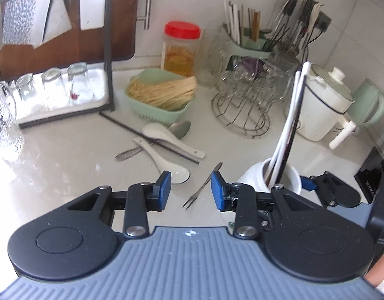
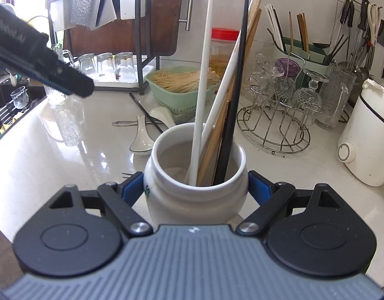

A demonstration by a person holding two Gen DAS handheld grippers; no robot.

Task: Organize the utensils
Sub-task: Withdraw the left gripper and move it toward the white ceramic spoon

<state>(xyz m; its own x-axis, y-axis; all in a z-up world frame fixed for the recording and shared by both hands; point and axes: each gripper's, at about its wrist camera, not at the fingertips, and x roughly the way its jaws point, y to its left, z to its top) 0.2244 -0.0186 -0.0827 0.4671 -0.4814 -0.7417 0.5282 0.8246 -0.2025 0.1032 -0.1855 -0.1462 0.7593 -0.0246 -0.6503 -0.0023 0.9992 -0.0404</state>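
Countertop (image 1: 66,165) lies bare and glossy to the near left. Left gripper (image 1: 190,190), fingers spread, hangs over a small fork (image 1: 202,187) (untouched). Right gripper (image 2: 195,187) pinches the white jar (image 2: 195,195) of chopsticks (image 2: 232,115); spoons (image 1: 167,135) lie farther back.

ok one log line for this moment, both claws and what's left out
left claw: open over small fork | right claw: shut on white jar | chopsticks: in jar | spoons: on counter

Little legible text

I'm making out only a green "S"-like mark on the white jar (image 2: 195,195); lettering on the left gripper's (image 2: 41,57) body is blurring.
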